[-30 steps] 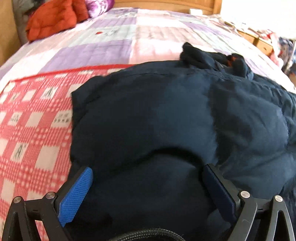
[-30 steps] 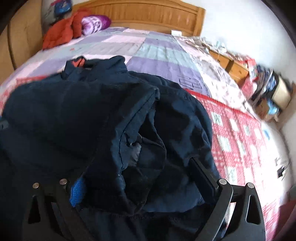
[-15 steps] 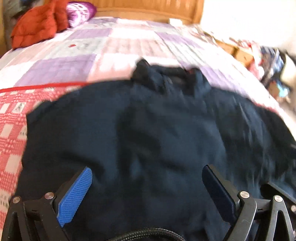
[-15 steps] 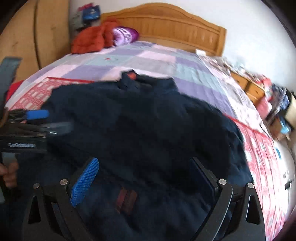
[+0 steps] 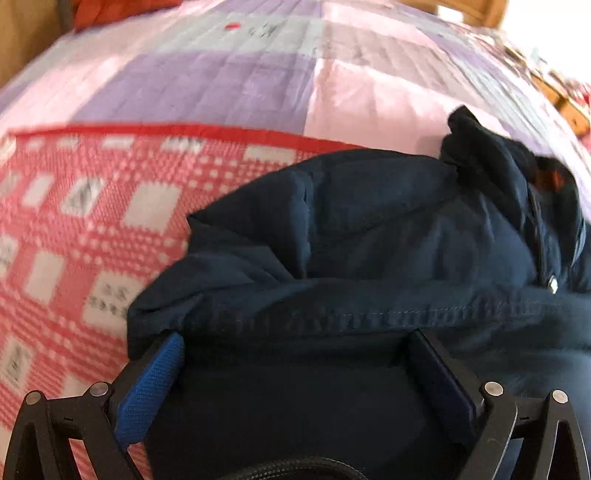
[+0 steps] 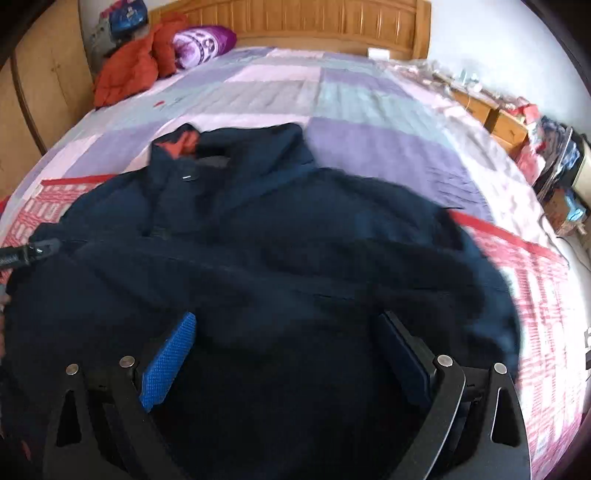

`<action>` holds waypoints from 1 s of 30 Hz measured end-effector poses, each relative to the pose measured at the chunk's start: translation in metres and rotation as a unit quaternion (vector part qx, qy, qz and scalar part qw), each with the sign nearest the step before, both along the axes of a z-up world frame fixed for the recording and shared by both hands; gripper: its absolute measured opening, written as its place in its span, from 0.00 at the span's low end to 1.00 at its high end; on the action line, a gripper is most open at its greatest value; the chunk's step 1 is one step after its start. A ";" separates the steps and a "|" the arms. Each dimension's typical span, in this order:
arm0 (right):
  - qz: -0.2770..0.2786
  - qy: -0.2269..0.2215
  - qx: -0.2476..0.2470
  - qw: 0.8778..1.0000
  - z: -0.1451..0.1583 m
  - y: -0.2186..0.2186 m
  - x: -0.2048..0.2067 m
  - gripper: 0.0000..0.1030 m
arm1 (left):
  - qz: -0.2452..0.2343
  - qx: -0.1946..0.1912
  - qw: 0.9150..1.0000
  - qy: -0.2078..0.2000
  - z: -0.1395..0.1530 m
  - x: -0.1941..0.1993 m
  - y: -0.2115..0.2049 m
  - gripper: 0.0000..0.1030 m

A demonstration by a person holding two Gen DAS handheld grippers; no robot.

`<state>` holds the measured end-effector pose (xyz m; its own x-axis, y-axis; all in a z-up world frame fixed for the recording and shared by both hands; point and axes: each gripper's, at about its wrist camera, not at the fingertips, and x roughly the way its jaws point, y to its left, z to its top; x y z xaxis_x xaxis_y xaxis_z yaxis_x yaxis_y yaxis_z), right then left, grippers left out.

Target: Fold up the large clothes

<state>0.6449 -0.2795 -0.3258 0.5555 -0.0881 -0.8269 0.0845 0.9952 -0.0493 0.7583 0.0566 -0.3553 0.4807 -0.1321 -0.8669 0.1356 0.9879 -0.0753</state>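
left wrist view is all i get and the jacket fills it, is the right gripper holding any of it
Observer: No. The right gripper is open above the lower part of the navy jacket and pinches nothing.
Operator: where does the jacket's right side end up
Observer: It lies on the red checked blanket, though that edge is blurred.
Operator: anything else on the bed up top
Observer: A purple pillow lies by the headboard, on the left of the right wrist view.
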 end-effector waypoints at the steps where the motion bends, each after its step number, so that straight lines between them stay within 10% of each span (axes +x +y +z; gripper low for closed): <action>1: 0.005 0.000 -0.002 1.000 -0.001 -0.001 -0.002 0.96 | -0.002 0.001 1.000 -0.003 -0.002 -0.002 0.000 0.98; 13: 0.004 -0.044 -0.068 0.997 0.015 -0.019 -0.063 0.96 | -0.032 0.018 0.997 -0.071 0.027 -0.070 -0.001 0.97; 16: -0.060 -0.018 0.081 0.995 -0.004 -0.088 -0.087 0.96 | -0.010 -0.033 0.999 -0.033 0.010 -0.068 0.021 1.00; 22: -0.058 -0.034 0.053 0.996 0.017 -0.097 -0.105 0.96 | -0.006 -0.031 0.998 -0.057 0.030 -0.101 0.021 0.99; 30: 0.084 -0.011 0.035 0.996 0.017 0.052 -0.154 0.96 | -0.116 -0.038 0.992 -0.012 0.010 -0.199 -0.056 0.99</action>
<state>0.4911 -0.2273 -0.3084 0.5754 0.0652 -0.8153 -0.0827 0.9963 0.0213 0.5590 0.0011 -0.3454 0.4504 -0.3061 -0.8387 0.3623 0.9212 -0.1416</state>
